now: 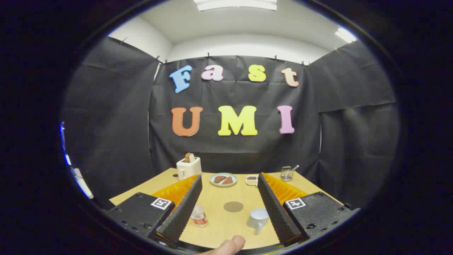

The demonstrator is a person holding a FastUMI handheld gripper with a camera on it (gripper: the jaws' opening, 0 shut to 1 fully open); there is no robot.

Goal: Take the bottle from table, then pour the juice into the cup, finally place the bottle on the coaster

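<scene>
Two fingers of the gripper (230, 198) are standing wide apart, gripping nothing. Between them on the table (219, 230) are sitting the bottle (199, 215), the empty cup (258, 218) and the coaster (233, 206), all apart. Beyond, a plate (223, 179) is holding two brown pieces.

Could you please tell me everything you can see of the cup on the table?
The cup is pale blue-grey, smooth like ceramic or plastic, with a short handle pointing toward the camera. It stands upright on the wooden table, mouth open; I cannot tell if anything is inside. It sits between the open jaws of the gripper, close to one of them, beside the round brown coaster and across from the bottle. Nothing touches it.
</scene>
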